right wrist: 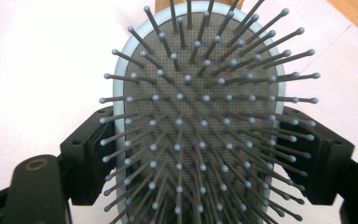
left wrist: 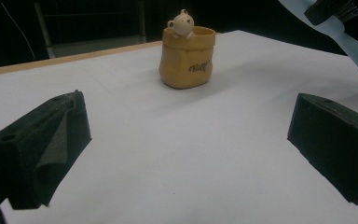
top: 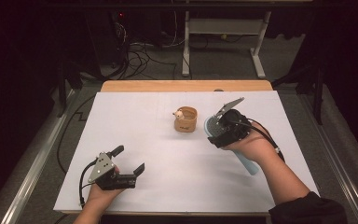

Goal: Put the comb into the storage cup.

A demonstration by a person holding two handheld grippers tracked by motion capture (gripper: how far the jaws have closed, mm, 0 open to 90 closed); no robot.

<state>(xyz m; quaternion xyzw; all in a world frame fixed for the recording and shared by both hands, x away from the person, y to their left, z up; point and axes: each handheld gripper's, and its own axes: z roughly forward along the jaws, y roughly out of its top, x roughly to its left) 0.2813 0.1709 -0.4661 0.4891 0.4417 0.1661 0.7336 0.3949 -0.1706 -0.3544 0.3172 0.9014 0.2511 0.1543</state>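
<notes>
High view: my right gripper (top: 213, 132) clamps the light-blue paddle hairbrush (right wrist: 196, 116) by its head, beside the bear pot (top: 186, 119); my left gripper (top: 129, 158) rests spread wide, holding nothing.

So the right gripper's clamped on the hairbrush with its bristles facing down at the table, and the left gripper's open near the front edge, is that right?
Not quite. The right gripper is shut on the hairbrush, but the bristles face up toward the gripper's camera, not down at the table; the right gripper view shows this. The left gripper is open near the front edge, as you said.
</notes>
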